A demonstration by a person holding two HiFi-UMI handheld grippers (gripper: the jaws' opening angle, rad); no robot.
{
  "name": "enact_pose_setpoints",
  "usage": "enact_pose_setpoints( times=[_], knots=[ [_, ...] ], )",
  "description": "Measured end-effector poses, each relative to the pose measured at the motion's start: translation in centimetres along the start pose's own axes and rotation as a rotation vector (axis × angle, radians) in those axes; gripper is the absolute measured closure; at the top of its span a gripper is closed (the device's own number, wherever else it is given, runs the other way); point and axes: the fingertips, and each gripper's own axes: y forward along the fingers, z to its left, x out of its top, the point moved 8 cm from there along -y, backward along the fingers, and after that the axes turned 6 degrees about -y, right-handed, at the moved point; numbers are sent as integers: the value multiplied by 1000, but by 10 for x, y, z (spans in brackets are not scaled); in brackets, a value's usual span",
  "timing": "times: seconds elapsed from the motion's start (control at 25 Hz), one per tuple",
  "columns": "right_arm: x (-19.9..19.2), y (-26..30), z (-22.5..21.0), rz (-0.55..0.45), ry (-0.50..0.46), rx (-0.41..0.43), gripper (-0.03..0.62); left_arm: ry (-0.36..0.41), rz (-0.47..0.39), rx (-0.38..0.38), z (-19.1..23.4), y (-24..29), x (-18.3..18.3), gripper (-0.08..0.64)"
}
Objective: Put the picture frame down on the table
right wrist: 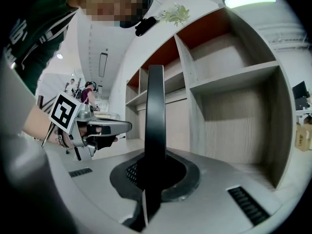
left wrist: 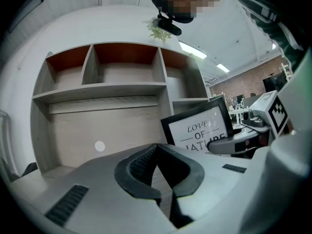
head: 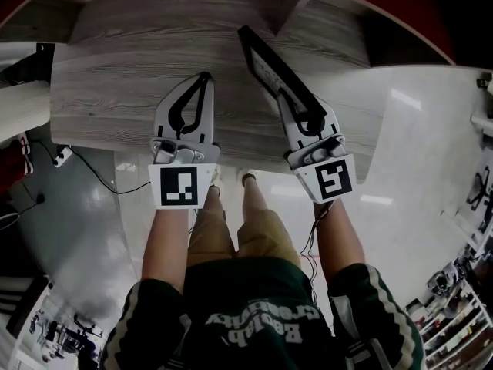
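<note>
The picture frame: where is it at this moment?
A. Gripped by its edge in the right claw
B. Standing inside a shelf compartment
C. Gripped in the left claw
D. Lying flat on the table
A: the right gripper view shows the right claw closed on the thin black edge of the picture frame, while the left claw is shut with nothing in it.

The picture frame (left wrist: 202,128) shows black lettering on white in three lines, "LOVE", "OF" and "NATURE", the last partly hidden along its lower edge, while the pale print across the person's dark shirt (head: 254,318) lies upside down and is too blurred to read.
</note>
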Motion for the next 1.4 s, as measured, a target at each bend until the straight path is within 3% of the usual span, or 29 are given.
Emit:
enact_pose_setpoints(
  times=[0.24,1.0,1.04,1.12,1.4],
  knots=[
    [-8,14,-13,-18,-47,9,554,-45,-29,13,2,12,-11,541],
    [-36,33,-13,-30,-39,25,549,-54,-4,-21,7,23,-40,541],
    [-37,33,-11,-29,-37,30,536,-52,0,-25,7,22,-41,541],
    [-38,34,-9,-27,-20,45,395,-47,5,-32,7,22,-42,541],
    [-43,30,-7,-8,-17,27,390,-62,-3,-27,5,21,-43,541]
  ],
)
